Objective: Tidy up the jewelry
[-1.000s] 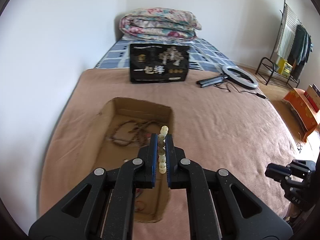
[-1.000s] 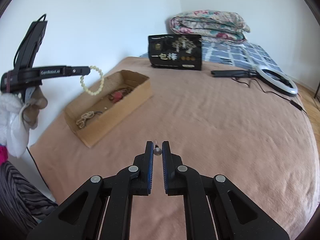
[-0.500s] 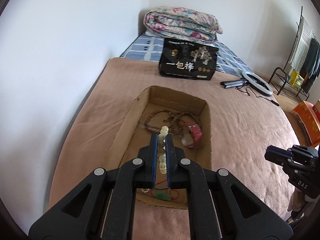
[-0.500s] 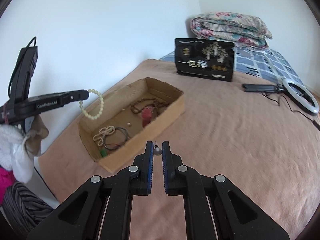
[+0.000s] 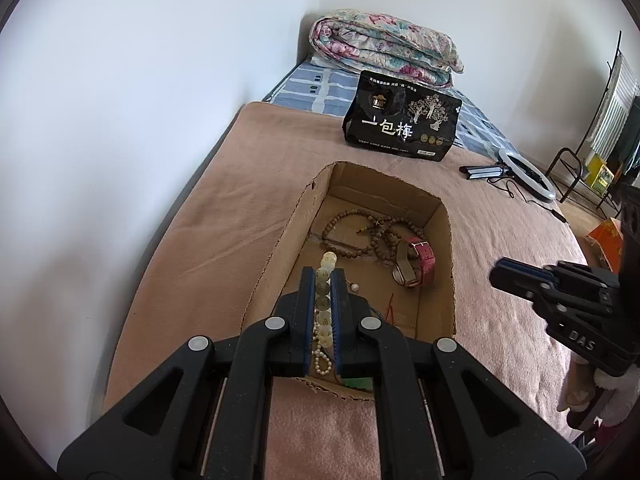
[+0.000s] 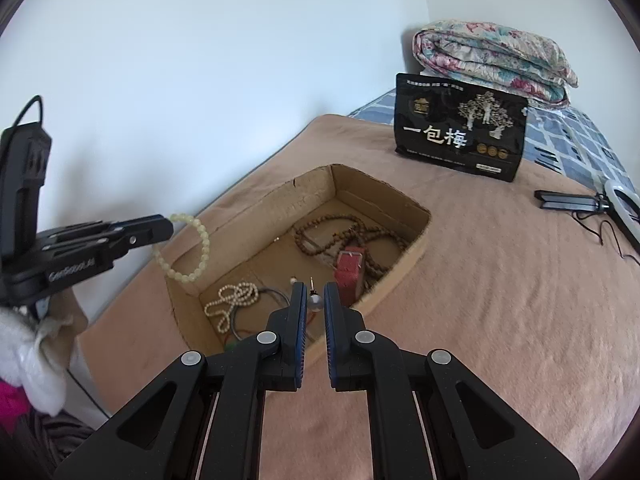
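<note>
My left gripper [image 5: 323, 276] is shut on a pale bead bracelet [image 5: 323, 292] and holds it above the near end of an open cardboard box [image 5: 280, 248]. In the right wrist view the bracelet [image 6: 188, 248] hangs from that gripper [image 6: 170, 226] over the box's left wall. My right gripper [image 6: 315, 292] is shut on a small pearl earring [image 6: 315, 302] above the box's [image 6: 404, 256] near right wall. Inside lie a brown bead necklace [image 5: 360, 236], a pink-strap watch [image 5: 416, 264], a white pearl strand [image 6: 234, 298] and a loose pearl [image 5: 354, 287].
The box sits on a bed under a tan blanket [image 6: 500, 300], with a white wall along the left. A black printed bag [image 6: 460, 136], a folded floral quilt [image 6: 496, 60] and a ring light with cable [image 6: 600, 204] lie further back.
Both grippers have moved toward the box and now hang over it. The left still holds the bracelet, the right still holds the earring.
</note>
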{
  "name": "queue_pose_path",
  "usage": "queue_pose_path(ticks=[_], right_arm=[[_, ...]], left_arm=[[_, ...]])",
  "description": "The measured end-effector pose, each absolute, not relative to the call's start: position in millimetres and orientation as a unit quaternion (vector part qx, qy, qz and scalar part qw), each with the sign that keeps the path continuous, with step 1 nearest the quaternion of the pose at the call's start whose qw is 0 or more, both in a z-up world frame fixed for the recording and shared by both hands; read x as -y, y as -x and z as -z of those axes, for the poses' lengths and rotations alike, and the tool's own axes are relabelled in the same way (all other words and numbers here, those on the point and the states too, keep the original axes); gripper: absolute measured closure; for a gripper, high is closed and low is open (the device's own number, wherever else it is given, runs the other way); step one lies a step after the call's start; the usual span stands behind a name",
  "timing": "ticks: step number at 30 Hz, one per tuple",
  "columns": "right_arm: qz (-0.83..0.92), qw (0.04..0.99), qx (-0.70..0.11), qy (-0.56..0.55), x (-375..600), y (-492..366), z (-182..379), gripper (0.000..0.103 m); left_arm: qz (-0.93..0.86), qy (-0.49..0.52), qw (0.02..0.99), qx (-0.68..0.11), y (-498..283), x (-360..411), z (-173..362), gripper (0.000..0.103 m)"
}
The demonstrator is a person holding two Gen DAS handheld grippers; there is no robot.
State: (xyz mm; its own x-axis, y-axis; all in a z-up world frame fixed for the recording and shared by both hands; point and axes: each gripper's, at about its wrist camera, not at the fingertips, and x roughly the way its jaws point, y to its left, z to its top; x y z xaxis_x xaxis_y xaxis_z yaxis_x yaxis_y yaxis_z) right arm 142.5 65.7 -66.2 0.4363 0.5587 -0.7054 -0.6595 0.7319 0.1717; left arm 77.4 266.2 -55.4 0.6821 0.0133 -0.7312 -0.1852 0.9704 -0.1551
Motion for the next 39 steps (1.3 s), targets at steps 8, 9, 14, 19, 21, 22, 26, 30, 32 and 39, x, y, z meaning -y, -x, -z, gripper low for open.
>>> queue_pose_path(ticks=[8, 9, 14, 19, 21, 22, 26, 30, 32, 39], right_arm=[[-0.358, 0.842, -0.398, 0.069, -83.2, -153.5, 69.9, 0.096], [-0.357, 0.842, -0.399, 0.068, -83.4, -154.3, 70.3, 0.096], [-0.351, 0.842, -0.404, 0.063, -82.3, -158.7, 72.8, 0.096], [-0.338, 0.848, -0.404, 0.065, -79.5, -160.8, 72.1, 0.054], [-0.333, 0.854, -0.395, 0.062, -76.9, -159.9, 70.0, 0.044], [-0.333, 0.855, -0.394, 0.061, -76.0, -159.6, 69.3, 0.044], [-0.325, 0.856, -0.397, 0.065, -74.4, -159.3, 68.0, 0.042], [-0.321, 0.858, -0.396, 0.065, -70.9, -157.0, 66.4, 0.036], [-0.318, 0.858, -0.397, 0.065, -67.8, -154.7, 65.3, 0.035], [-0.313, 0.863, -0.39, 0.069, -53.1, -144.9, 54.3, 0.034]], left_arm=[[-0.05, 0.113, 0.909, -0.398, -76.7, -267.1, 56.9, 0.098], [-0.05, 0.113, 0.909, -0.398, -76.6, -267.3, 56.8, 0.098], [-0.057, 0.115, 0.91, -0.394, -76.8, -268.0, 56.1, 0.098], [-0.063, 0.12, 0.907, -0.398, -78.1, -268.8, 57.5, 0.073], [-0.064, 0.121, 0.908, -0.397, -77.8, -268.0, 57.0, 0.072], [-0.064, 0.12, 0.908, -0.396, -77.6, -267.6, 56.4, 0.072], [-0.064, 0.122, 0.907, -0.397, -77.4, -268.4, 56.7, 0.072], [-0.064, 0.119, 0.909, -0.395, -76.8, -266.9, 54.9, 0.072], [-0.065, 0.116, 0.91, -0.394, -74.4, -262.8, 50.6, 0.072], [-0.073, 0.103, 0.921, -0.37, -58.0, -242.8, 31.6, 0.072]])
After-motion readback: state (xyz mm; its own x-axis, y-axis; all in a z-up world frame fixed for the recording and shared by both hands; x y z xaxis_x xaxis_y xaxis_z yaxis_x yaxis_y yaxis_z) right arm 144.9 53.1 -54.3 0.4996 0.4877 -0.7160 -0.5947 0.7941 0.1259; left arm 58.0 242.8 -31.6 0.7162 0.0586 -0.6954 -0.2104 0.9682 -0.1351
